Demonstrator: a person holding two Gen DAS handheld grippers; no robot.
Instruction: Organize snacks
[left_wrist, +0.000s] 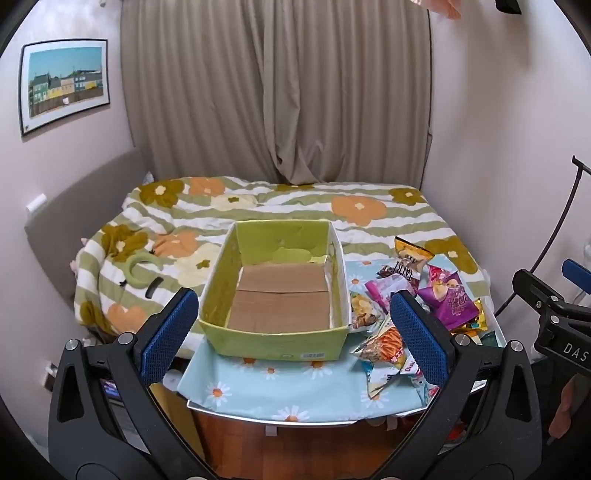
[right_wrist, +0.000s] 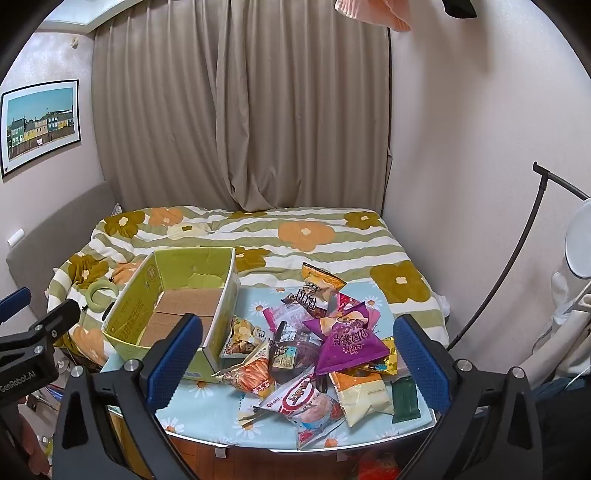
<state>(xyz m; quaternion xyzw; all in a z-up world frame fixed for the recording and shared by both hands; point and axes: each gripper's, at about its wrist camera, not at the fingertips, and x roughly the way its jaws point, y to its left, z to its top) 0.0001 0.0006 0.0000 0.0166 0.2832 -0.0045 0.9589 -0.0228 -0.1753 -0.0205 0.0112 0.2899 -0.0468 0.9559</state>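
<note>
Small table (right_wrist: 207, 397) covered by a pale-blue daisy cloth, standing against a bed (right_wrist: 314, 236) with a floral striped duvet; curtain (right_wrist: 240, 110) behind.

Green cardboard box (left_wrist: 275, 291) — open-topped, nothing lying on its brown floor — occupies the table's left half, its far end reaching the table's far edge next to the duvet and its near wall set back from the near edge, with a band of bare cloth between. Its left wall runs along the table's left edge.

Snack pile (right_wrist: 314, 350) fills the right half, from just beside the box's right wall out to the right edge. A purple chip bag (right_wrist: 345, 341) sits on top of the heap; an orange snack packet (right_wrist: 247, 373) lies at the pile's near-left, a pink-and-white packet (right_wrist: 306, 406) reaches the near edge, and a dark green bar (right_wrist: 404, 402) lies flat at the near right corner.

Left gripper (left_wrist: 293, 339) hovers short of the near edge, facing the box, its blue-padded fingers (left_wrist: 171, 336) spread wide and holding nothing. Right gripper (right_wrist: 299, 360) hovers likewise facing the pile — fingers (right_wrist: 421, 363) spread wide, nothing between them. Both are clear of the table and well apart from each other.
</note>
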